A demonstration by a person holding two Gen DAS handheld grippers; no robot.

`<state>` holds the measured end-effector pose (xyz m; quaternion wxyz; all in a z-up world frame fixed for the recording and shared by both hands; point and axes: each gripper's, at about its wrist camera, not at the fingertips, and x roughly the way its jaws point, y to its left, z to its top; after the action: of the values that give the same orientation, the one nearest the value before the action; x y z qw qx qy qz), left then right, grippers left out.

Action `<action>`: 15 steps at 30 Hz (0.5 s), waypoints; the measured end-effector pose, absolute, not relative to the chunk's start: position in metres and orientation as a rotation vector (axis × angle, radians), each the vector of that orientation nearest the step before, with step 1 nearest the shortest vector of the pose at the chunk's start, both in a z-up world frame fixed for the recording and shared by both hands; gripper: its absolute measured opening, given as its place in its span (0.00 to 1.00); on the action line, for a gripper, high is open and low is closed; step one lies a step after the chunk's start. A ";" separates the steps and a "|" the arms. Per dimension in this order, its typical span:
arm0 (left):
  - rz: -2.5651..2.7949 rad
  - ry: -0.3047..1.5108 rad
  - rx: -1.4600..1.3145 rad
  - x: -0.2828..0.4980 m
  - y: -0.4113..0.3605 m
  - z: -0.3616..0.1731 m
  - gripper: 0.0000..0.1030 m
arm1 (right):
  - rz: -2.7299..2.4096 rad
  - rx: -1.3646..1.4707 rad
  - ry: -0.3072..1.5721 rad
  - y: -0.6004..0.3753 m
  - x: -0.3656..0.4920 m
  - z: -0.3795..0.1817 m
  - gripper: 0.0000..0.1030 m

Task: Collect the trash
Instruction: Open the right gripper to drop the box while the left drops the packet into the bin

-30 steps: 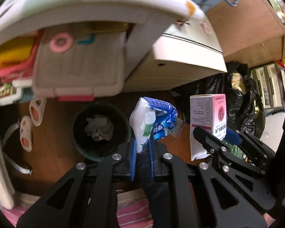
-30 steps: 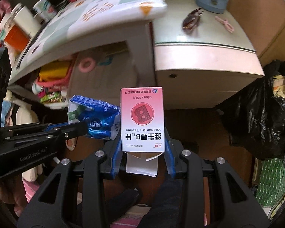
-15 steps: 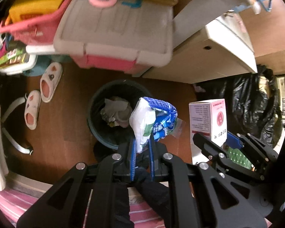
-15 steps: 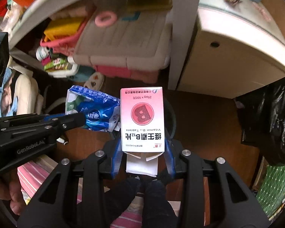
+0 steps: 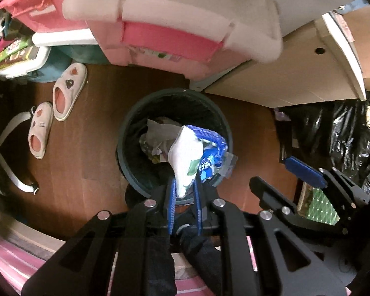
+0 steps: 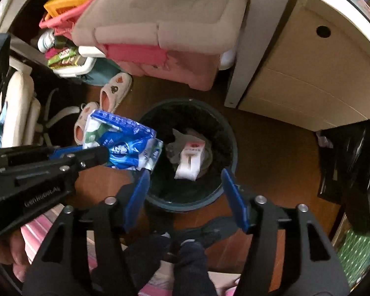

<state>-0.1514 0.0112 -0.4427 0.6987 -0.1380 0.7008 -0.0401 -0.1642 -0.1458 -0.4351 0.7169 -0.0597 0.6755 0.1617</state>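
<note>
A dark round trash bin (image 5: 125, 133) stands on the wooden floor, also in the right wrist view (image 6: 230, 138). My left gripper (image 5: 184, 187) is shut on a blue and white tissue pack (image 5: 197, 154) and holds it over the bin's near rim; the pack also shows in the right wrist view (image 6: 123, 143). My right gripper (image 6: 185, 185) is open and empty above the bin. The pink and white pill box (image 6: 191, 157) lies inside the bin on crumpled paper.
Pink storage boxes (image 5: 175, 19) and a cabinet (image 6: 296, 79) stand behind the bin. A pair of slippers (image 5: 54, 108) and a chair base (image 5: 9, 148) lie left. Black trash bags (image 5: 340, 133) sit right. My legs are below the grippers.
My right gripper has opened and the pill box has dropped into the bin. Both grippers have moved down and forward over the bin. The left still holds the tissue pack.
</note>
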 end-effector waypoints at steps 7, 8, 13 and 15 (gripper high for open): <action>-0.058 1.569 -0.252 -0.150 0.008 -0.456 0.39 | 0.342 -0.109 1.495 -0.166 -0.172 -0.434 0.66; -0.055 1.565 -0.249 -0.149 0.009 -0.456 0.43 | 0.341 -0.104 1.498 -0.169 -0.173 -0.434 0.66; -0.059 1.557 -0.227 -0.145 0.004 -0.449 0.56 | 0.336 -0.085 1.503 -0.178 -0.175 -0.427 0.66; -0.060 1.552 -0.208 -0.143 0.000 -0.445 0.63 | 0.332 -0.077 1.500 -0.178 -0.174 -0.424 0.66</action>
<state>-0.1431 -0.0001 -0.4453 0.7084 -0.0937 0.6990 -0.0271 -0.1738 -0.1785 -0.4235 0.7184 -0.0349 0.6783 0.1502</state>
